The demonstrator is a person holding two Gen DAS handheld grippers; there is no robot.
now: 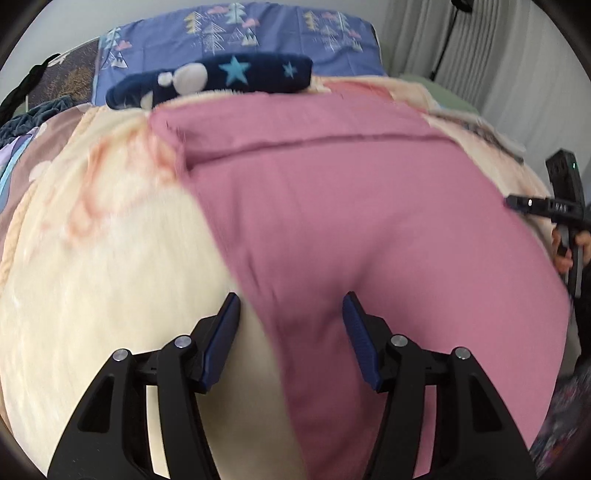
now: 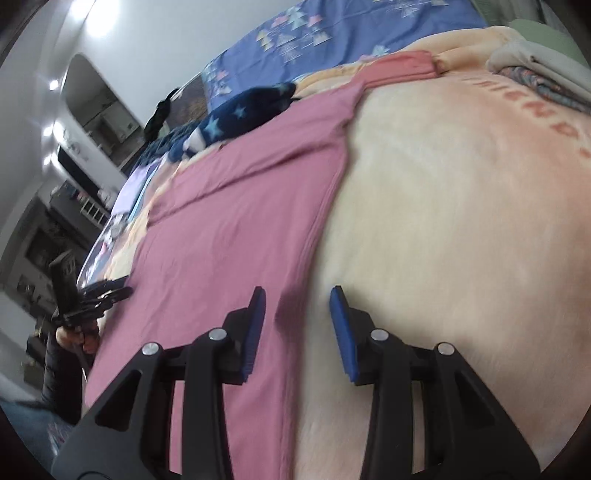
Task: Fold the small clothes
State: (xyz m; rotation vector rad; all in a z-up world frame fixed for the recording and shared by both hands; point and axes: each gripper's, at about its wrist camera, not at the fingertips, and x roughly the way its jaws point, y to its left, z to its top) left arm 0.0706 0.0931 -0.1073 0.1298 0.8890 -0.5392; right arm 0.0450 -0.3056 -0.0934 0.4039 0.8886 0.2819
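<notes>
Both tools, left (image 1: 291, 306) and right (image 2: 297, 301), gape empty over pink garment (image 1: 332, 206) on cream blanket (image 1: 103, 266), blue bedsheet (image 1: 258, 33) beyond

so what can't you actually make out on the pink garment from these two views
- Pink garment: near end cut off by the bottom edge in the left wrist view, so its type and full shape stay unclear.
- Its left side in the right wrist view: partly hidden behind the right gripper.
- Seams and folds: smeared by motion blur in both views.
- Blanket lettering: blurred, cut off at the right edge.
</notes>
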